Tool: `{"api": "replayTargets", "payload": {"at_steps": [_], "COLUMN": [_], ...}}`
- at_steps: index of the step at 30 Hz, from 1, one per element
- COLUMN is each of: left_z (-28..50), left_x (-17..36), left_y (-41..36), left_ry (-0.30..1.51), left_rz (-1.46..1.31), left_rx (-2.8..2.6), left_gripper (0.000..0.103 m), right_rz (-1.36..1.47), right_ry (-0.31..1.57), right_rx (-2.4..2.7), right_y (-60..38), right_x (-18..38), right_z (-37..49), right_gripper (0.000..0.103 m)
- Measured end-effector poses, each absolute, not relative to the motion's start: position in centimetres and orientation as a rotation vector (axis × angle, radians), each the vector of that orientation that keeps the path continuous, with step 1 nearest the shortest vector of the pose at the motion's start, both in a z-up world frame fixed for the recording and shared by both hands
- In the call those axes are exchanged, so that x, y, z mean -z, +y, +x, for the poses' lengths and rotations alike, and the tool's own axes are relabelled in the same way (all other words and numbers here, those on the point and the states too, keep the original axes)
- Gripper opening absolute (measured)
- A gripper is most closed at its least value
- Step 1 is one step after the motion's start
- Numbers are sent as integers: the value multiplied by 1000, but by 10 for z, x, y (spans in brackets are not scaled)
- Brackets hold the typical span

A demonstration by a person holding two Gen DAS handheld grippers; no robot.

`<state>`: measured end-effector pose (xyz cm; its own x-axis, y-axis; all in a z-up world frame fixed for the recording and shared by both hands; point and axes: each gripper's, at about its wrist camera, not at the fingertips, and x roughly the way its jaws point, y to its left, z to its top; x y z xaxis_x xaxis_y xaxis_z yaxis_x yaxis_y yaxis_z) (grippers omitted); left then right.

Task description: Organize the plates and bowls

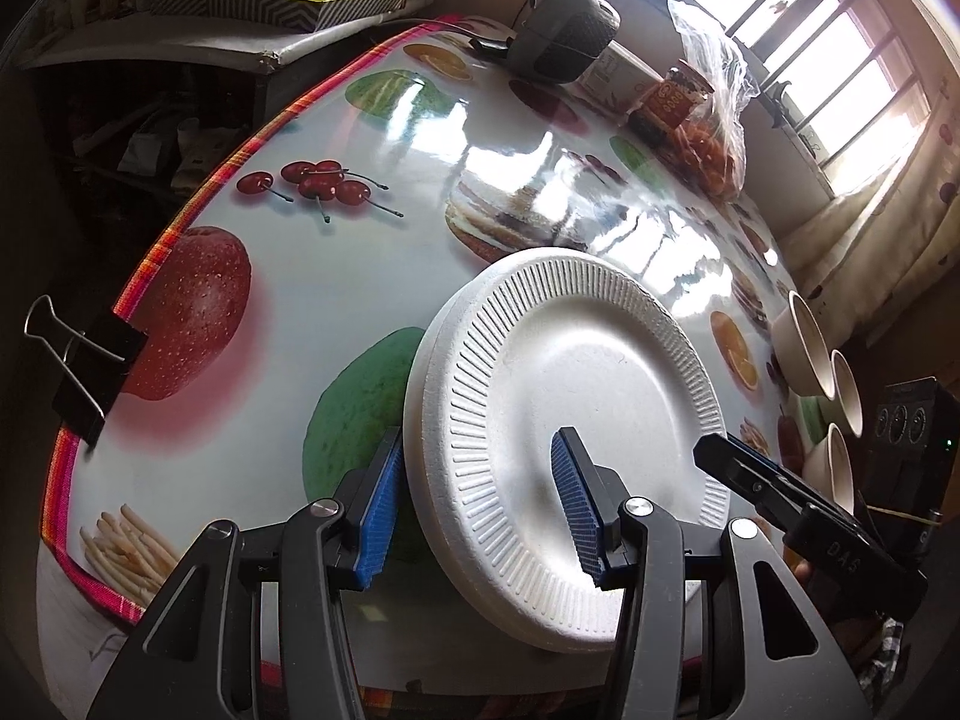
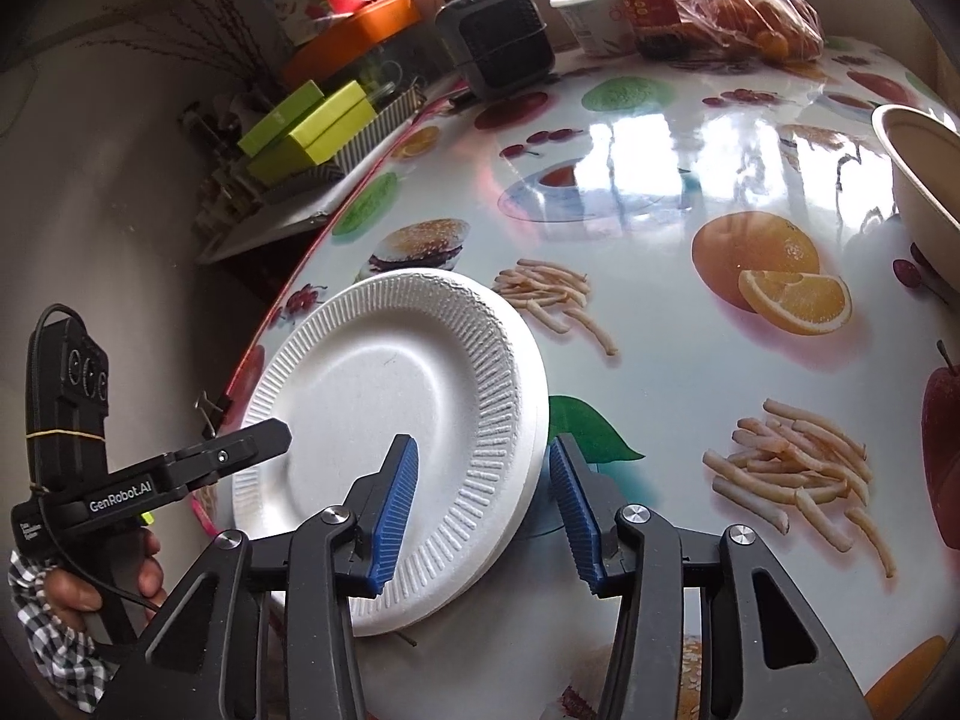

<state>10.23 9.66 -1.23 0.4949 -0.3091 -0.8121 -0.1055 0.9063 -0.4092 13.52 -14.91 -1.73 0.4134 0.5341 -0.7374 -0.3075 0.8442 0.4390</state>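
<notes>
Nearest the left wrist camera are the blue pads [image 1: 381,510] of the left gripper [image 1: 480,507], spread wide and straddling the left rim of the plates [image 1: 564,420]: one pad sits outside the rim at about 9 o'clock of the stack, the other hangs over the plate's well. Neither pad clearly presses the foam; whether they touch it I cannot tell.

The right gripper [image 2: 483,510] mirrors this on the far side. Its fingers are also wide apart, one pad [image 2: 393,510] over the ribbed rim, the other just outside the edge at about 4 o'clock. It holds nothing yet.

The plates are a white foam stack of at least two, lying flat on the table [image 2: 660,180] near its edge, toward the binder clip [image 1: 84,369]. The two grippers bracket opposite rims, probably because a light, wide foam stack is easier to square up or lift from both sides than from one.

The bowls [image 1: 807,354] stand in a row of three at about 3 o'clock in the left view, well apart from the plates; a single bowl [image 2: 924,180] shows at 2 o'clock in the right view. They look sorted by kind, bowls on one side, plates on the other.

My guess is that each gripper needs to close gently on its rim, since foam dents easily.
</notes>
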Motion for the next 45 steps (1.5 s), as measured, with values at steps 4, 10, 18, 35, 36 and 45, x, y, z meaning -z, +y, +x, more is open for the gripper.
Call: {"api": "replayTargets", "payload": {"at_steps": [4, 10, 18, 35, 36, 45], "left_z": [110, 128, 163, 222, 224, 233], "left_x": [12, 10, 11, 8, 8, 10], "left_y": [94, 90, 79, 50, 49, 41], "left_ry": [1060, 1068, 1076, 1080, 1082, 1088], "left_rz": [-426, -395, -354, -283, -279, -266], "left_rx": [125, 128, 150, 203, 203, 210], "left_gripper": [50, 50, 50, 50, 50, 50], "right_rz": [254, 248, 255, 290, 290, 287], "right_ry": [1018, 1019, 1015, 991, 992, 987], "right_rx": [-525, -500, -461, -377, -373, -353], "right_y": [-150, -151, -159, -185, -186, -192], "right_x": [17, 16, 13, 11, 12, 13], "right_z": [141, 154, 182, 228, 230, 236], "right_gripper": [45, 45, 45, 45, 45, 45]}}
